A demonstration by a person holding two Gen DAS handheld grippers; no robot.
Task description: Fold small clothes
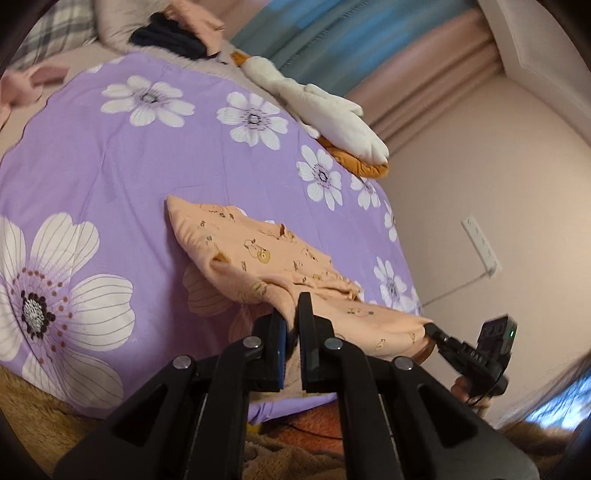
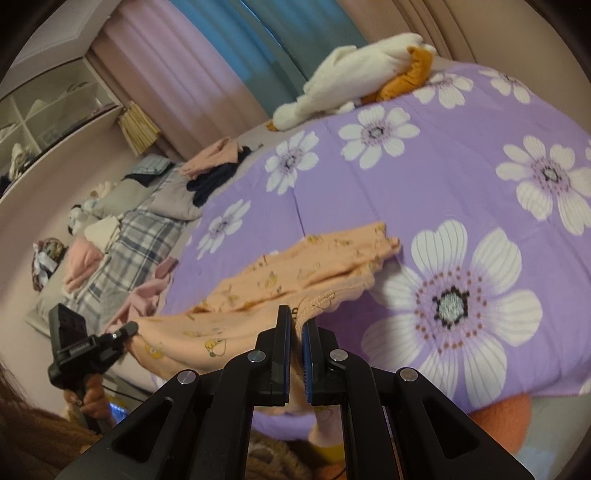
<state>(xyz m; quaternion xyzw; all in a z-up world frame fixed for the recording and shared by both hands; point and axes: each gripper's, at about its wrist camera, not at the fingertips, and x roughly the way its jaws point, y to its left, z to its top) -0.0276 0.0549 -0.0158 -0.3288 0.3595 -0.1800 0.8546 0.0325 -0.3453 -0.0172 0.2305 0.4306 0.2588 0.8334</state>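
A small peach garment with yellow cartoon prints [image 1: 258, 251] lies partly folded on a purple floral bedspread [image 1: 110, 166]. My left gripper [image 1: 291, 306] is shut on a bunched edge of the garment near the bed's front edge. My right gripper [image 2: 297, 319] is shut on another edge of the same garment [image 2: 295, 273], by its scalloped hem. The right gripper also shows in the left wrist view [image 1: 430, 328] clamped on the garment's corner. The left gripper shows in the right wrist view [image 2: 129, 326] holding the other end.
A white plush goose [image 1: 325, 110] lies at the bed's far side. Dark and peach clothes [image 1: 177, 33] are piled near the pillows. More folded clothes and a plaid blanket [image 2: 140, 236] lie at the bed's head. A wall socket [image 1: 480, 243] is on the pink wall.
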